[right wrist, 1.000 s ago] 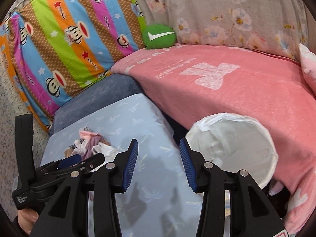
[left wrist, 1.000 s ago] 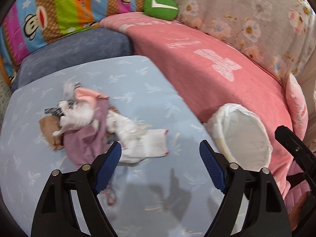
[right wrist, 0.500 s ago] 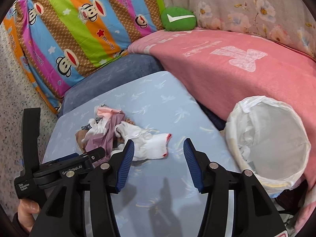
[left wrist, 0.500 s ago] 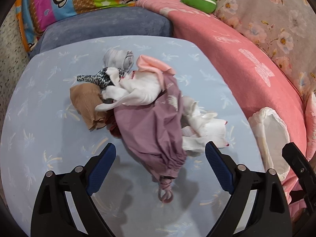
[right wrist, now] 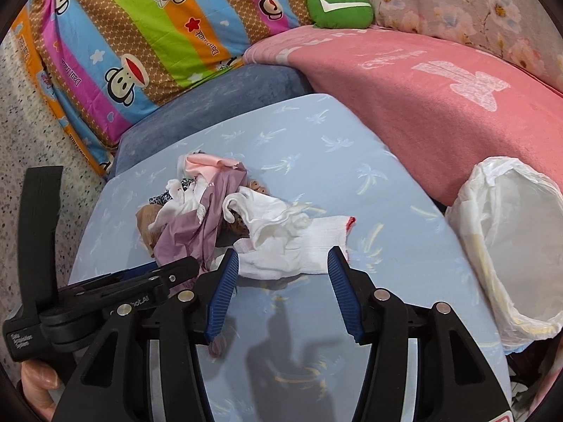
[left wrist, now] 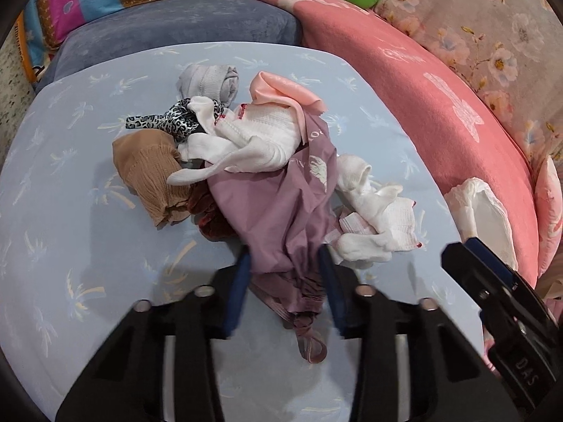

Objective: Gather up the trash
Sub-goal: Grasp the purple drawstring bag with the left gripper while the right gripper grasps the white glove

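A pile of cloth scraps lies on the light blue table (left wrist: 88,246): a mauve cloth (left wrist: 278,207), white socks (left wrist: 373,225), a tan piece (left wrist: 147,172), a leopard-print piece (left wrist: 169,121), a grey roll (left wrist: 211,79) and a pink piece (left wrist: 285,88). My left gripper (left wrist: 285,288) has its jaws closing around the near end of the mauve cloth. My right gripper (right wrist: 283,277) is open, just short of the white socks (right wrist: 288,242). A white-lined bin (right wrist: 510,246) stands to the right of the table; it also shows in the left wrist view (left wrist: 482,214).
A pink blanket (right wrist: 440,88) covers the sofa behind the table and bin. A grey-blue cushion (left wrist: 176,24), a striped monkey-print pillow (right wrist: 140,35) and a green cushion (right wrist: 339,7) lie at the back. Speckled floor (right wrist: 21,140) is on the left.
Both grippers moved forward toward the pile. My left gripper's jaws narrowed from wide open to around the mauve cloth's near end. My right gripper stayed open.
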Action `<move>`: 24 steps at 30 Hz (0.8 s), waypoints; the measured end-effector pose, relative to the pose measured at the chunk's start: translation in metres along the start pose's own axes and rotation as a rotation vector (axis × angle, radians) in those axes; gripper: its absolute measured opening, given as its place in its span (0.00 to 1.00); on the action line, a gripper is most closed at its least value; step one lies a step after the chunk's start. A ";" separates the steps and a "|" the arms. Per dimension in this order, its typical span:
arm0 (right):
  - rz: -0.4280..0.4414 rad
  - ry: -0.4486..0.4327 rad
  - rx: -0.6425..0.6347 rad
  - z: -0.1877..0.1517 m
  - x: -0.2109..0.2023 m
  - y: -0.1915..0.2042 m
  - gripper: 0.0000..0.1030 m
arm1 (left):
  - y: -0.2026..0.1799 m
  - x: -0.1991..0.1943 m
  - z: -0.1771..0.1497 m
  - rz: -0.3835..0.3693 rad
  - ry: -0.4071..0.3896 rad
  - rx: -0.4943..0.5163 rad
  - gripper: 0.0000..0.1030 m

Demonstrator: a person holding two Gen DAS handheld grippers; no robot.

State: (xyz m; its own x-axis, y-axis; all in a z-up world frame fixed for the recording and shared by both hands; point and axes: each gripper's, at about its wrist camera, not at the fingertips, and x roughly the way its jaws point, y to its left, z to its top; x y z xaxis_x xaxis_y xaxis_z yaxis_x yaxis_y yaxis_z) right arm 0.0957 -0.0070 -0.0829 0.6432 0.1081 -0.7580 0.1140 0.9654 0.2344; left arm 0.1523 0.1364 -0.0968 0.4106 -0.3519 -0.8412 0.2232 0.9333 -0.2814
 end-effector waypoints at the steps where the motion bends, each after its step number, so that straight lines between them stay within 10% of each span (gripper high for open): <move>1: 0.001 0.006 0.002 0.001 0.003 0.002 0.52 | 0.000 -0.001 0.000 -0.005 0.002 0.002 0.20; 13: 0.012 0.076 -0.046 0.005 0.051 0.021 0.49 | 0.011 -0.020 0.002 -0.022 -0.036 0.017 0.04; 18: 0.021 0.121 -0.053 0.003 0.065 0.024 0.10 | 0.007 -0.028 0.006 -0.014 -0.057 0.029 0.04; 24: 0.021 0.070 -0.051 0.005 0.048 0.019 0.06 | -0.004 -0.043 0.011 -0.026 -0.098 0.050 0.04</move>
State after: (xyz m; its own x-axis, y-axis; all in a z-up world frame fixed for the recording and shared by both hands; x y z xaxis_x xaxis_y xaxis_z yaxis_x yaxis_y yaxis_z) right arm 0.1326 0.0147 -0.1115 0.5907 0.1433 -0.7941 0.0610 0.9733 0.2211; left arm 0.1438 0.1474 -0.0541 0.4880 -0.3832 -0.7843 0.2777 0.9200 -0.2767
